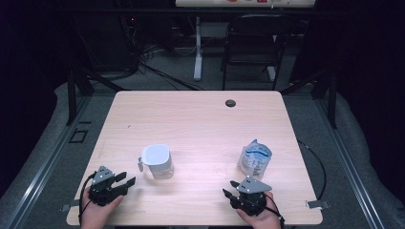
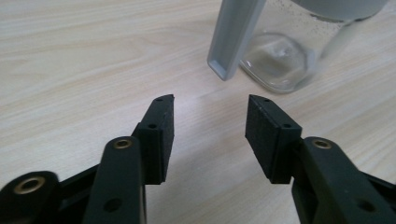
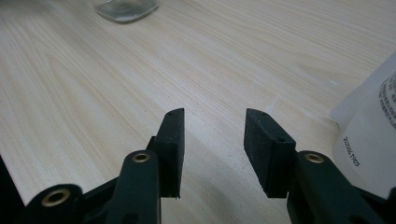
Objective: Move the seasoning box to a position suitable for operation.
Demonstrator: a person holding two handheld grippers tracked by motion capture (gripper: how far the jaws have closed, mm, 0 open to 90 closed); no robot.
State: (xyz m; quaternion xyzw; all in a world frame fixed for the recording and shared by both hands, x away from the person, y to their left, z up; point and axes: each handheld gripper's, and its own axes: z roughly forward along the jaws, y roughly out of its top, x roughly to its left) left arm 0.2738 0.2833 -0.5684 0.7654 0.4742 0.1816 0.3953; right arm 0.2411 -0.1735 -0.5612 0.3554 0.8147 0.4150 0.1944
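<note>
clear square plastic jug with white rim (image 1: 157,161) stands upright left of centre on the light wood table (image 1: 200,119), its grey handle (image 2: 236,37) facing the left gripper (image 1: 125,182), nothing visible inside. white printed refill pouch (image 1: 255,158) stands near the right gripper (image 1: 230,189). both sets of jaws apart, holding nothing.

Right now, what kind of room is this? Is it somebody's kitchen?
Probably not a kitchen. It looks like a lab or recording room: a plain wooden table ringed by black curtains, loose cables on the floor, a folding chair, and a person holding the left gripper and right gripper.
</note>
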